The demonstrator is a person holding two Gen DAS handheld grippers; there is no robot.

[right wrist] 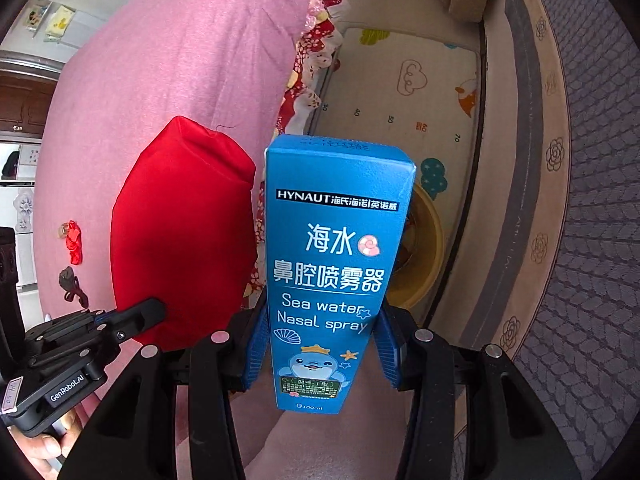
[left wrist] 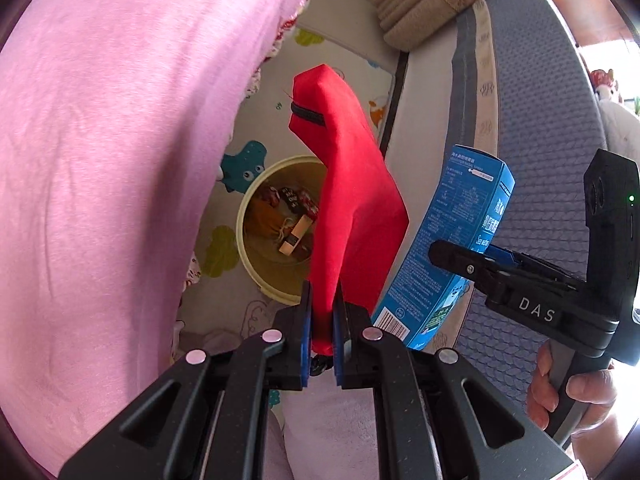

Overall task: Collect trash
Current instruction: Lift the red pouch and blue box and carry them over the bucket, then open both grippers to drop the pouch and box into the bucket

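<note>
My left gripper (left wrist: 322, 330) is shut on a red fabric pouch (left wrist: 352, 184) and holds it upright above the floor; the pouch also shows in the right wrist view (right wrist: 180, 232). My right gripper (right wrist: 320, 356) is shut on a blue nasal spray box (right wrist: 332, 264), held upright; the box also shows in the left wrist view (left wrist: 448, 256), right of the pouch. A pale yellow trash bin (left wrist: 256, 200) stands on the floor below and behind the pouch, with several pieces of trash inside. In the right wrist view the bin (right wrist: 428, 248) is mostly hidden behind the box.
A pink blanket (left wrist: 120, 160) fills the left side. A cartoon-printed play mat (right wrist: 400, 88) covers the floor around the bin. A grey textured mattress (left wrist: 540, 100) runs along the right. Small red and dark items (right wrist: 72, 244) lie on the blanket at far left.
</note>
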